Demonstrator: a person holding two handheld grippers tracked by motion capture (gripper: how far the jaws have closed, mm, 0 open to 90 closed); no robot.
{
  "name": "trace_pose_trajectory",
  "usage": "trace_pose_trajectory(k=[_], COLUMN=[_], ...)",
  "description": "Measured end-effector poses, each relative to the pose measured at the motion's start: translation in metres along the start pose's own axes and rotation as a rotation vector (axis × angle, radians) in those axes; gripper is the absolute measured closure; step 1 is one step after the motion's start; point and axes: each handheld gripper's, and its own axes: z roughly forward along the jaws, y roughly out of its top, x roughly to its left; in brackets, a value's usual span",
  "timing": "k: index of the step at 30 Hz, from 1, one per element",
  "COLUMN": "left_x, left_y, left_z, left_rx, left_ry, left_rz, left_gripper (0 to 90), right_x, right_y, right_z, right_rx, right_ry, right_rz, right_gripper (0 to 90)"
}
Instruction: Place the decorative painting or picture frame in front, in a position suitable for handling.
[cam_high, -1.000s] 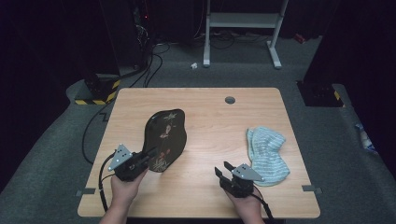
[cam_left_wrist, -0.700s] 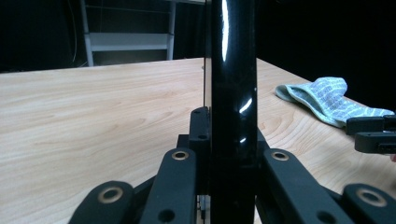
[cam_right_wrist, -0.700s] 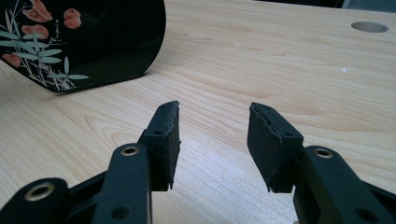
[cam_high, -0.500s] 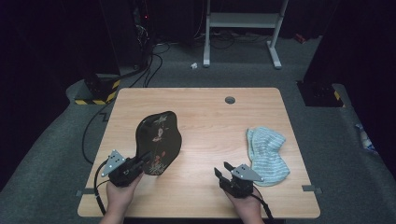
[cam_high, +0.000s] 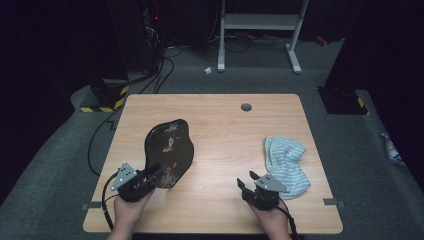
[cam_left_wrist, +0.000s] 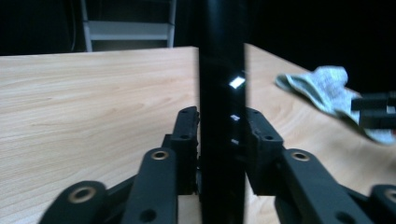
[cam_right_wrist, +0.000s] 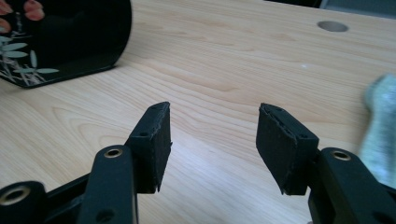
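High view, left gripper: I see my left gripper (cam_high: 152, 172) near the table's (cam_high: 220, 200) front left corner, clamped on the lower edge of the black tray (cam_high: 169, 151).
High view, tray: it stands tilted up on its edge, left of the table's middle, its painted face turned toward the right.
High view, right gripper: my right gripper (cam_high: 246, 181) sits near the front edge, right of centre, jaws apart and holding nothing.
High view, cloth: a striped cloth (cam_high: 286, 160) lies bunched near the right edge, just beside the right gripper.
Left gripper view, grip: the left gripper (cam_left_wrist: 220, 135) has both pads pressed on the tray (cam_left_wrist: 220, 70), which I see edge-on as a dark upright band between the jaws.
Left gripper view, surroundings: the cloth (cam_left_wrist: 322, 88) lies off toward the right, with the other gripper dark and blurred in front of it.
Right gripper view, jaws: the right gripper (cam_right_wrist: 212, 140) is released, wide open, bare wood between the pads.
Right gripper view, tray: the tray (cam_right_wrist: 65, 37) stands at the upper left, leaf pattern showing, its lower edge on the wood, well apart from these jaws.
Right gripper view, cloth: the cloth (cam_right_wrist: 380, 130) is a blur at the right side.
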Motion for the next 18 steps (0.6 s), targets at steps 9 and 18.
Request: trace_pose_trajectory(k=[9, 18], left_x=[0.0, -0.014], left_y=[-0.013, -0.011], left_z=[-0.008, -0.002], left_rx=[0.016, -0.011], left_ry=[-0.009, 0.044], left_rz=[-0.028, -0.038], left_gripper=[75.8, 80.9], right_x=[-0.029, -0.024], right_y=[-0.013, -0.012], right_z=[-0.024, -0.023], right_rx=[0.012, -0.003], right_ry=[-0.065, -0.056], right_rz=[0.042, 0.048], right_gripper=[44.6, 44.9])
